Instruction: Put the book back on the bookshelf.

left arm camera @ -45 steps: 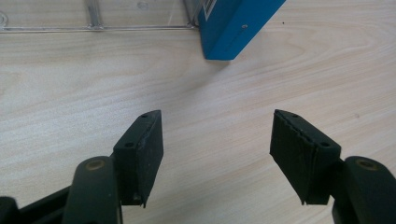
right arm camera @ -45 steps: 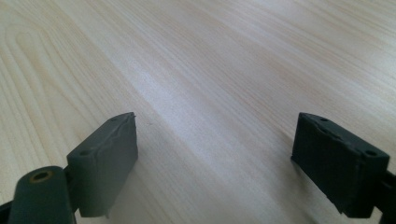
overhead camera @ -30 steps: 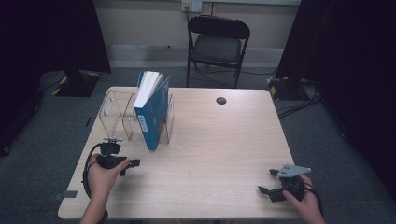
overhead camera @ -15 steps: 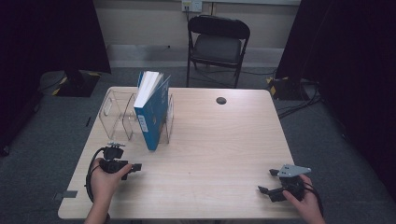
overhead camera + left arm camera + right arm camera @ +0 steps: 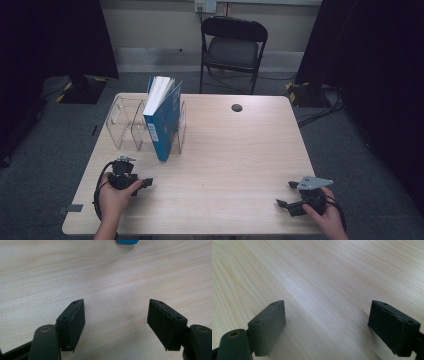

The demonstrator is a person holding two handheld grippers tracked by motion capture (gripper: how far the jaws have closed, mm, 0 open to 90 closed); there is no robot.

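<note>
**Both grippers empty over desk, book stands in rack**

Left gripper (image 5: 144,183): jaws apart, nothing between them, just bare wood under the gap; they have just been opening wider. In the left gripper view its pads (image 5: 75,321) hang low over the desk (image 5: 240,150), a blue corner of the book (image 5: 127,241) at the top edge. The gripper sits near the desk's front left corner, held by the left hand (image 5: 116,195), jaws pointing toward the right edge, black cable looped beside the wrist.

Right gripper (image 5: 286,195): jaws wide apart, empty, only wood grain between the pads (image 5: 268,326) in the right gripper view. It sits near the front right corner, in the right hand (image 5: 325,215), grey three-cornered plate on top, jaws pointing toward the left edge.

The blue book (image 5: 162,120) stands upright, leaning a bit, in the clear rack (image 5: 122,122) at the back left part of the desk, well apart from both grippers. A small black round spot (image 5: 236,107) lies near the back edge. A black folding chair (image 5: 232,47) stands behind the desk.
</note>
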